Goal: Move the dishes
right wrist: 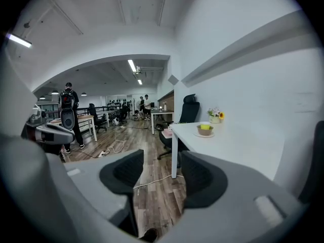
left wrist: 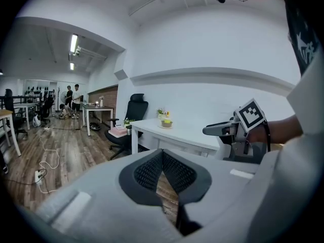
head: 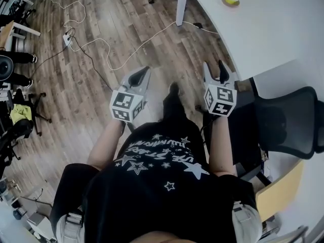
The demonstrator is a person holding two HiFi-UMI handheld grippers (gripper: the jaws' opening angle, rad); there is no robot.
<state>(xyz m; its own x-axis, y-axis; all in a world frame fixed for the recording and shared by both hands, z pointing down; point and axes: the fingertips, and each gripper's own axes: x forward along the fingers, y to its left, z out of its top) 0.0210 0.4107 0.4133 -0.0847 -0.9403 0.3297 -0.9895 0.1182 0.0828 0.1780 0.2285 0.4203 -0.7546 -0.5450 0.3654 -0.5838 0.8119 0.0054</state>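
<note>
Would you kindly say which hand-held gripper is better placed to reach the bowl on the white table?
Probably the right hand-held gripper: it is nearer the white table, jaws apart, bowl ahead. The left hand-held gripper is shut.

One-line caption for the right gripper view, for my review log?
Right gripper, jaws apart and empty, faces a white table bearing a bowl and flowers.

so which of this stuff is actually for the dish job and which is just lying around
Job: bowl on the white table; left gripper, shut; right gripper, open.
Lying about: office chair, power strip, flowers.
</note>
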